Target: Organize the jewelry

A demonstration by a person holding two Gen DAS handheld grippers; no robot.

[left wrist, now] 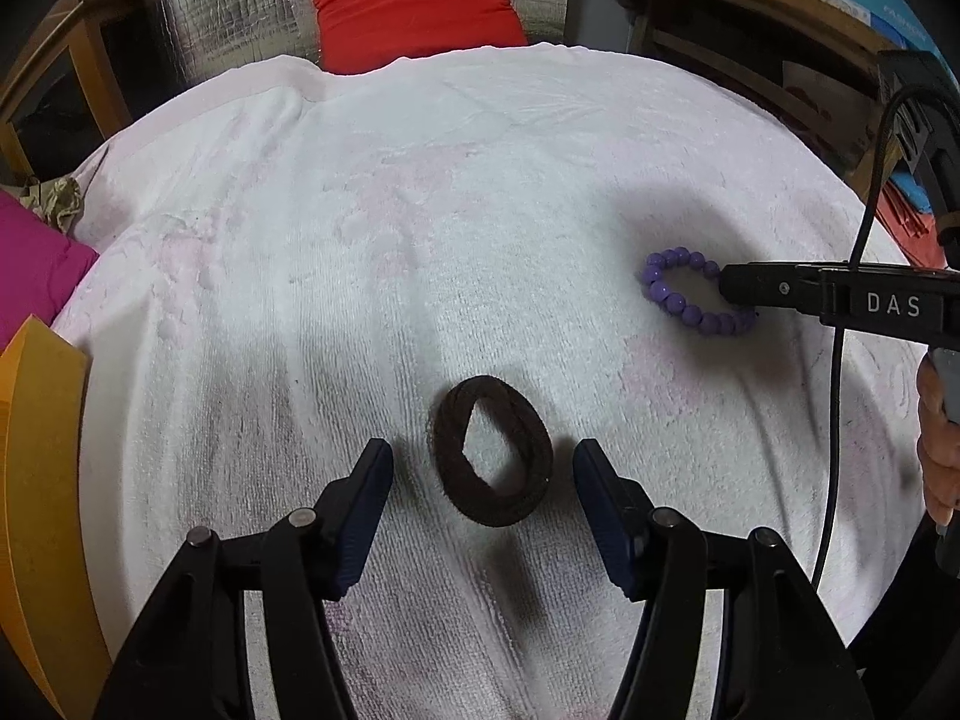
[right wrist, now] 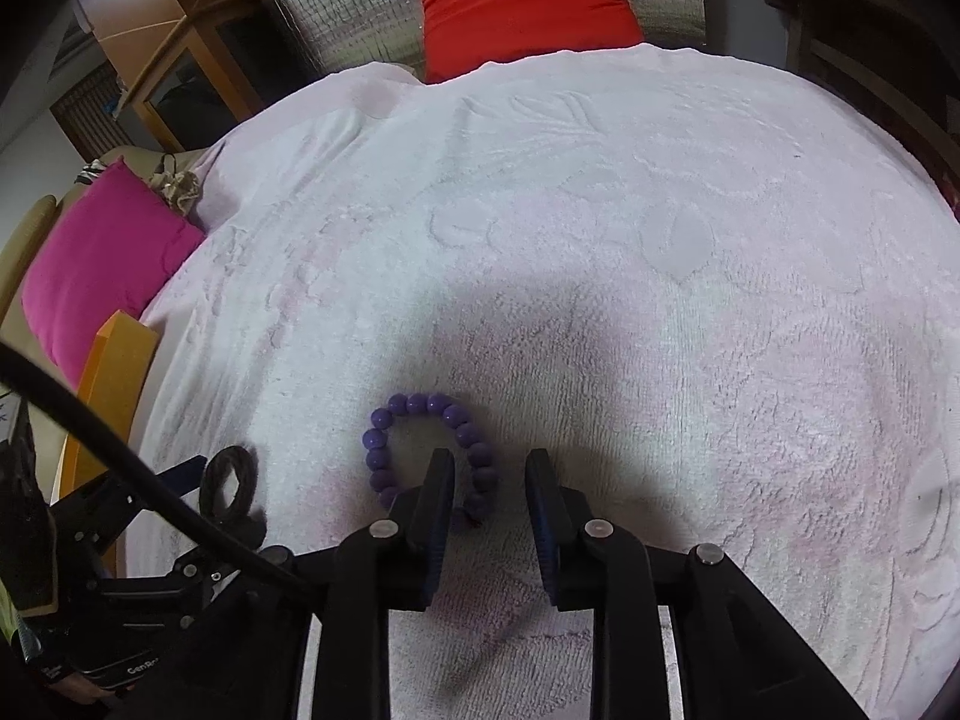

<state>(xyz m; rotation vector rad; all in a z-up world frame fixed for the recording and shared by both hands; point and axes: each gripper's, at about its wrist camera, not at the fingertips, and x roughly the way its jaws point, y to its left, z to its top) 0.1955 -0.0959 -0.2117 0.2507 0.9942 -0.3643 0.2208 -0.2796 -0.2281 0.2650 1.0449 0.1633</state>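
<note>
— Scrunchie (left wrist: 491, 461) is lying flat between the left gripper (left wrist: 483, 483) jaws, which are standing spread, touching nothing, near the towel's (left wrist: 420, 210) near edge.

— Right gripper (right wrist: 489, 483) jaws are standing parted, one inside the purple bracelet (right wrist: 420, 444), gripping nothing.

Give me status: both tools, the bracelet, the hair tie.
Left tool open, straddling the dark hair tie on the white towel. Right tool partly open, its left finger inside the purple bead bracelet, not gripping. Nothing in the way.
</note>
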